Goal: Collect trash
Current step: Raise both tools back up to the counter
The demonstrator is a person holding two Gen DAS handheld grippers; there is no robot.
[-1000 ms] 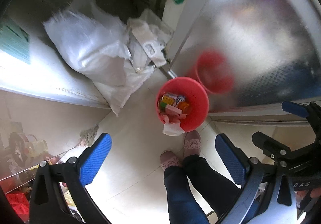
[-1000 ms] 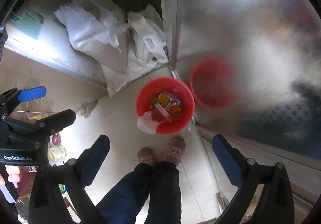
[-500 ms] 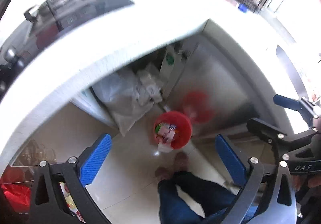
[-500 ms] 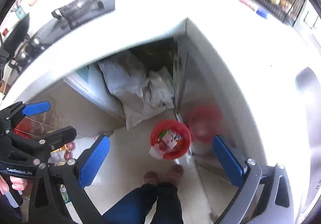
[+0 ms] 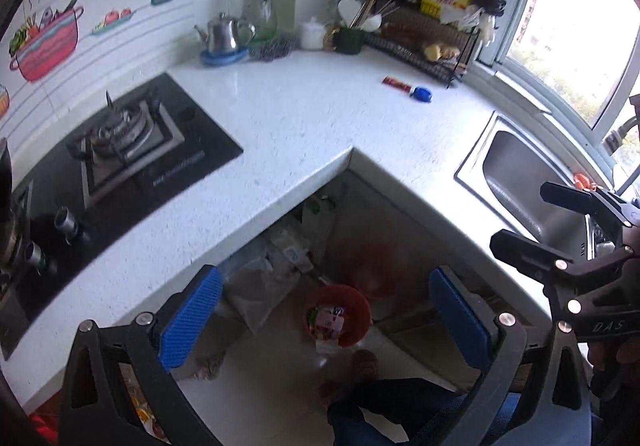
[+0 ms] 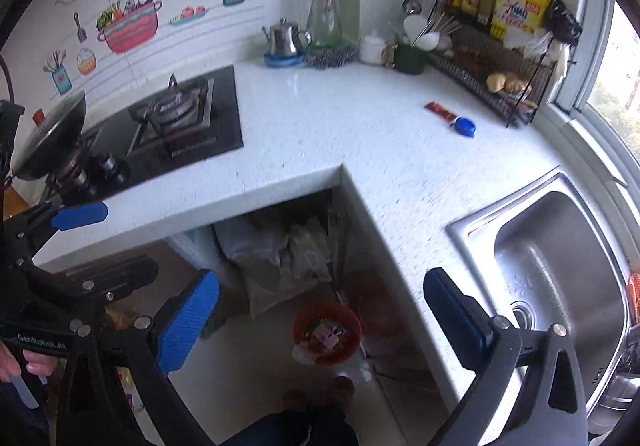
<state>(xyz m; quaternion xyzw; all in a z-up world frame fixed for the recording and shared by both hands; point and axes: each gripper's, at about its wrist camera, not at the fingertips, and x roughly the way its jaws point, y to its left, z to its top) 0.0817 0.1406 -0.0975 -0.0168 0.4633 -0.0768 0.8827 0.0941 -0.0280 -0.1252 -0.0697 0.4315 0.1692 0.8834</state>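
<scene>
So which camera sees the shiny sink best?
The right wrist view. There the sink shows nearly whole, with its basin and its drain. The left wrist view catches only part of the sink at the right edge, and the other gripper's black frame covers its near end.

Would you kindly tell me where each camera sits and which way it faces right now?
Left wrist: on the open left gripper, looking down over the white countertop at the red bin; legs, right gripper at right.
Right wrist: on the open right gripper, same downward view, sink nearer; left gripper at left.
Both share: gas stove, kettle, red wrapper, blue object.
</scene>
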